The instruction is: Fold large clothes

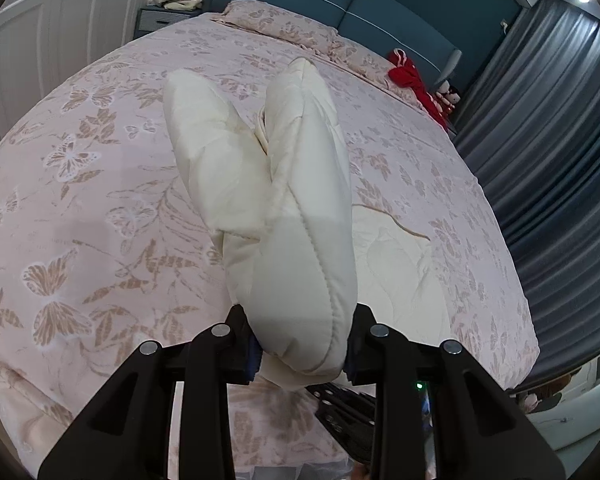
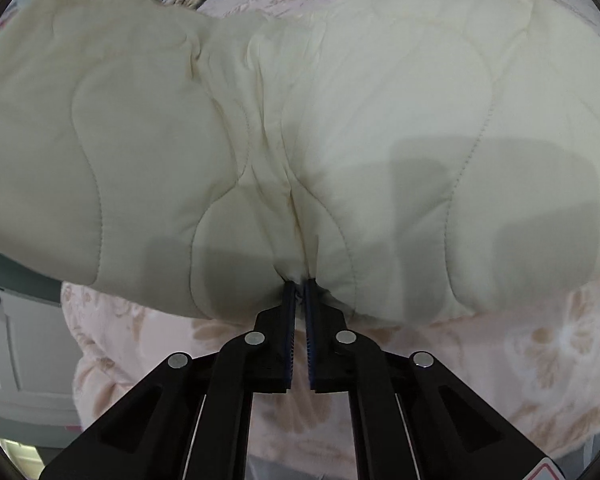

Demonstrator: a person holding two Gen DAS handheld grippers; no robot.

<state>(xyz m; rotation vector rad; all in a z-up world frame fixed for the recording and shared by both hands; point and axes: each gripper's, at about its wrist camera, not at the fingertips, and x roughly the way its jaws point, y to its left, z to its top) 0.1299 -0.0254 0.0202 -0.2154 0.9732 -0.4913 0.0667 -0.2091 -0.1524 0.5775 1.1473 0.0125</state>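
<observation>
On bed (image 1: 100,200), quilted garment (image 1: 284,208) lengthwise headboard-ward.

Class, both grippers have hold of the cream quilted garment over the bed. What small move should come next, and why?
Probably carry the left gripper forward and lower its thick doubled bundle of the cream quilted garment onto the bed. That part hangs raised, while the right gripper pins an edge.

A pink butterfly-print bed (image 1: 100,200) bears a cream quilted garment (image 1: 396,264).

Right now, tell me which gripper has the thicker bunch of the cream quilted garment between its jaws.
The left gripper: its jaws stand wide around a fat padded fold of the cream quilted garment. The right gripper pinches only a thin edge, jaws nearly touching.
</observation>
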